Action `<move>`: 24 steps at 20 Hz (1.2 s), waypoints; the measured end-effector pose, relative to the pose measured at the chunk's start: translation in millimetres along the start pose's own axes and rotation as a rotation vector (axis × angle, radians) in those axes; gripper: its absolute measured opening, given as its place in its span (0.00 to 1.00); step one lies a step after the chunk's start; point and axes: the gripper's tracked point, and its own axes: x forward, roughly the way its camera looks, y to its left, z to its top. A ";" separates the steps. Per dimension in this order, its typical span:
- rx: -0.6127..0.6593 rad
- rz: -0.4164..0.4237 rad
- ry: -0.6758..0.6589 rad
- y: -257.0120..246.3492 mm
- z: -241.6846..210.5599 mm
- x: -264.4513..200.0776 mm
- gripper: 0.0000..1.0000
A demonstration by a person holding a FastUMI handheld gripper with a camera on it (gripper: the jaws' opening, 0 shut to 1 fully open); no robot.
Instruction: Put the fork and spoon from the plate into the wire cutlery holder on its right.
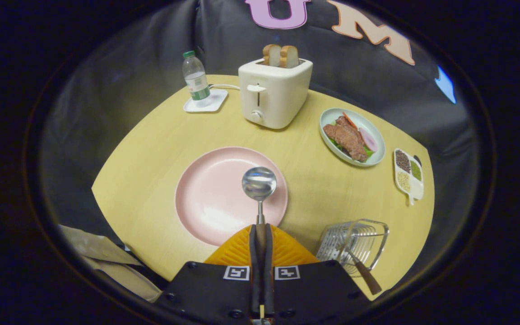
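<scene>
Hand-held gripper [260,234]: fingers pressed together on the handle of the shiny round-bowled metal spoon [259,184], bowl held just ahead over the round pink plate [206,194]. Silver wire cutlery holder [355,243]: near right of the fingers, one brown-handled utensil, probably the fork [363,271], already leaning in it. Step in hand, judged: carry spoon right, tip it upright, lower it handle-clear of the wire rim. Open room: bare yellow tabletop [151,149] between plate and holder; table edge close beyond the holder, so keep the swing short
</scene>
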 end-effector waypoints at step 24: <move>-0.027 -0.003 0.278 -130.8 -66.9 -65.6 0.09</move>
